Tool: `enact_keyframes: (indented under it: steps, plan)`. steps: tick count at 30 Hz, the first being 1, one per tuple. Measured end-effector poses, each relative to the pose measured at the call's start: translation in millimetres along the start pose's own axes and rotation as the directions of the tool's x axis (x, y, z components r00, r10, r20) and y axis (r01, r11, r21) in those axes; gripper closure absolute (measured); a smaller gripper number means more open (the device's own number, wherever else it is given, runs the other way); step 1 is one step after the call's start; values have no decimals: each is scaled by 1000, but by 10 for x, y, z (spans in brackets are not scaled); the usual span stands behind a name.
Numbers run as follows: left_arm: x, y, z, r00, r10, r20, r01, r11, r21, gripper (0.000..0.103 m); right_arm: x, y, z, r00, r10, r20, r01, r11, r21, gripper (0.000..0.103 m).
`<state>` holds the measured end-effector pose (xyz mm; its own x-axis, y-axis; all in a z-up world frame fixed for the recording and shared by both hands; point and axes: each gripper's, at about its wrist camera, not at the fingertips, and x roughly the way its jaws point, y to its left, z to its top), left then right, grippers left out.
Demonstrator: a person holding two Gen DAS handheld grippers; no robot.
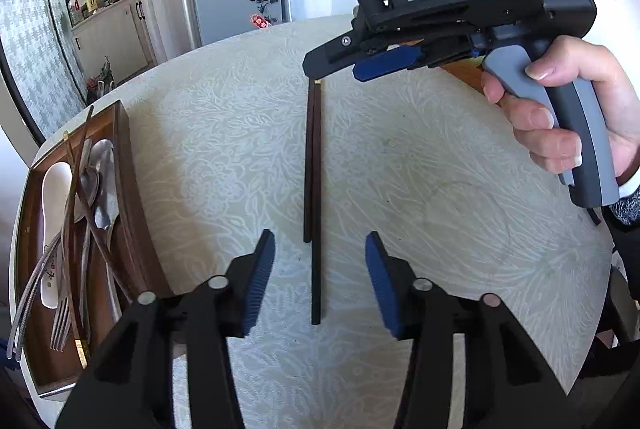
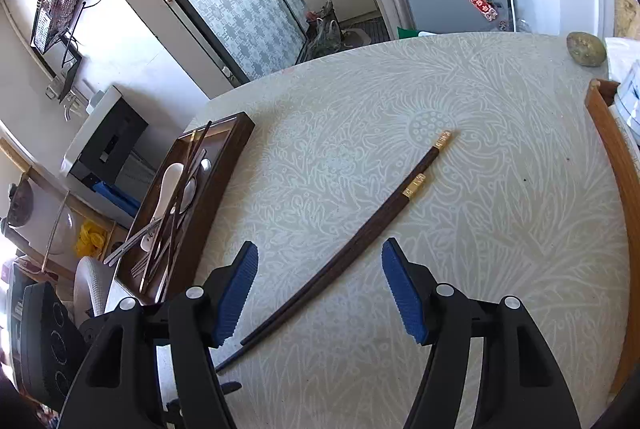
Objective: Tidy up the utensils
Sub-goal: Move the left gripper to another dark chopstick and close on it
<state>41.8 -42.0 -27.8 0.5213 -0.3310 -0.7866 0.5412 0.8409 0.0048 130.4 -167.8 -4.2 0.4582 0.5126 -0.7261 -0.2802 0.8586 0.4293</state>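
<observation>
A pair of dark wooden chopsticks (image 1: 313,181) with gold caps lies side by side on the patterned tablecloth, also in the right wrist view (image 2: 352,245). My left gripper (image 1: 320,281) is open and empty, straddling their near tips just above them. My right gripper (image 2: 320,293) is open and empty over their thin ends; in the left wrist view it (image 1: 360,69) hovers above their far capped end. A dark wooden tray (image 1: 132,197) at the left holds a white spoon (image 1: 54,213), metal spoons, a fork and more chopsticks; it also shows in the right wrist view (image 2: 224,173).
The round table (image 1: 460,229) carries a second wooden tray edge (image 2: 612,165) at the right and a stone-like lump (image 2: 586,49) at the far right rim. A fridge and kitchen cabinets stand beyond the table.
</observation>
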Motion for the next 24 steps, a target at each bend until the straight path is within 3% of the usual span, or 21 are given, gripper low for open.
enact_keyframes:
  steps: [2,7,9,13,21,24]
  plan:
    - [20,-41,-40,1000,6,-20,-5,1000,18,67,-22,-55,-35,1000,3,0,-3,1000,2,37]
    - [102,12,-116,999,32,-39,-32,999,-10,68,-20,-160,-106,1000,14,-4,-14,1000,24,37]
    - [101,28,-126,999,22,-31,-22,1000,-18,74,-4,-177,-136,1000,6,-10,-5,1000,30,37]
    - [119,-13,-110,1000,8,-25,-8,1000,-11,97,66,-241,-126,1000,4,-31,-2,997,77,37]
    - [91,151,-81,999,-37,27,41,989,-141,98,210,-277,-154,996,64,-62,-52,982,180,36]
    - [2,132,-35,997,-48,62,56,987,-147,98,218,-292,-150,994,89,-59,-75,975,211,36]
